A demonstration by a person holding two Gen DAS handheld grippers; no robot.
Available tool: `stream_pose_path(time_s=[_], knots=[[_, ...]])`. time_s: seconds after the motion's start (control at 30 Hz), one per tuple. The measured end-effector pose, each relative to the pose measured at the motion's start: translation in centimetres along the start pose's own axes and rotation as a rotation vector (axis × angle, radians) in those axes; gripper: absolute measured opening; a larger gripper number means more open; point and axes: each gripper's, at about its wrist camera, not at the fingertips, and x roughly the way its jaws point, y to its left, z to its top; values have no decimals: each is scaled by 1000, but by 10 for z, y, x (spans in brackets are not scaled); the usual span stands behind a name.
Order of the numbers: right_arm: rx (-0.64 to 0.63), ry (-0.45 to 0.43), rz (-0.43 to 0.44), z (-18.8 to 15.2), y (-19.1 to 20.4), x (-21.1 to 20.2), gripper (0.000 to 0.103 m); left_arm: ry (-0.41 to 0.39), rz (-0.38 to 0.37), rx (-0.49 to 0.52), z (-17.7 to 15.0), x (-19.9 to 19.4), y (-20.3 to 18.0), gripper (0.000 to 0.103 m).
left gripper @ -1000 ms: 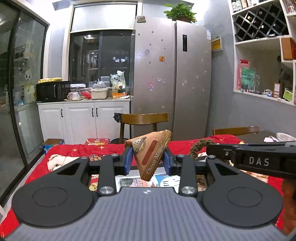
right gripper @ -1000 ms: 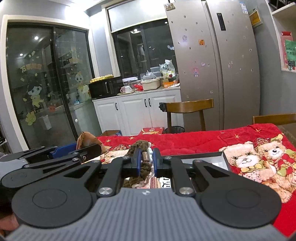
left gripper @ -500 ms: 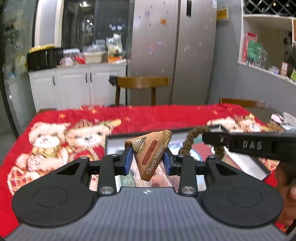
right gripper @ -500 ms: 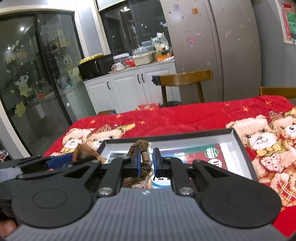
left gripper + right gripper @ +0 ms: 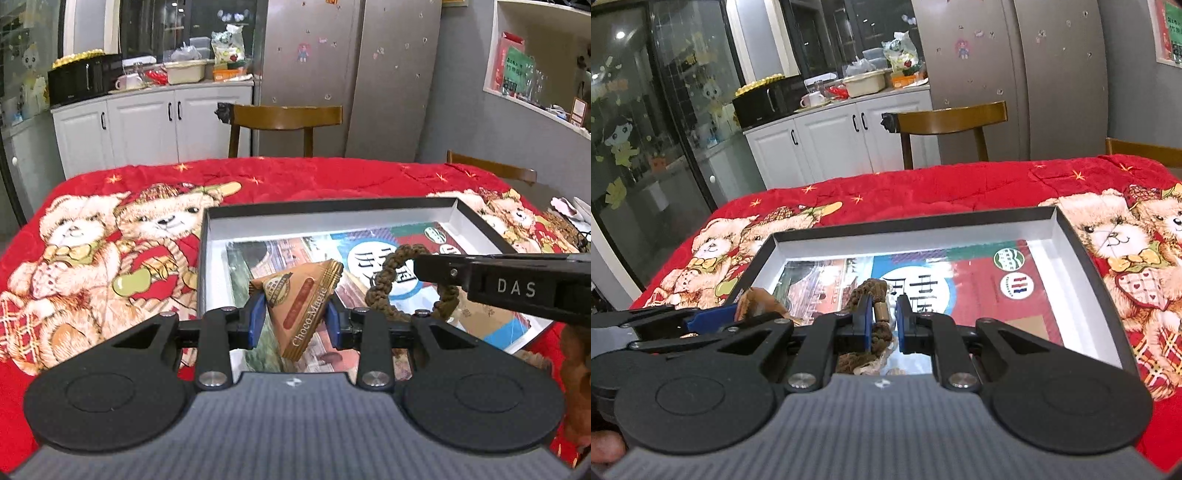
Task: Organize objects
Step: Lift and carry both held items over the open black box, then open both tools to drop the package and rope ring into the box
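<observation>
Left gripper (image 5: 294, 318) clamped, right gripper (image 5: 882, 320) clamped, side by side

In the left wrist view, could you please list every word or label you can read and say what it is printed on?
"Choco Magic": on the brown triangular snack packet held in the left gripper.
"DAS": on the black body of the right gripper, which holds the braided cord.
Large Chinese characters on the printed sheet in the box: partly covered, not readable.
Round logos and shelf cards: too small.
</observation>
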Motion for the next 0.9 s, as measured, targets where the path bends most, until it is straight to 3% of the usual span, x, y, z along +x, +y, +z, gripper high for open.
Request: stream_pose_path(time_s=[0.6, 0.77, 0.8, 0.87, 0.9], knots=[[-23, 45, -3, -4, 4, 6, 17, 62, 3, -11, -7, 12, 0, 40], [-17, 45, -5, -3, 3, 5, 22, 75, -16, -36, -6, 13, 5, 41], [-13, 42, -3, -2, 3, 4, 24, 80, -24, -40, -5, 13, 6, 41], [-2, 36, -4, 1, 1, 1, 45, 90, -24, -46, -2, 10, 8, 43], [2, 28, 1, 3, 0, -2, 47, 86, -23, -45, -1, 7, 8, 50]])
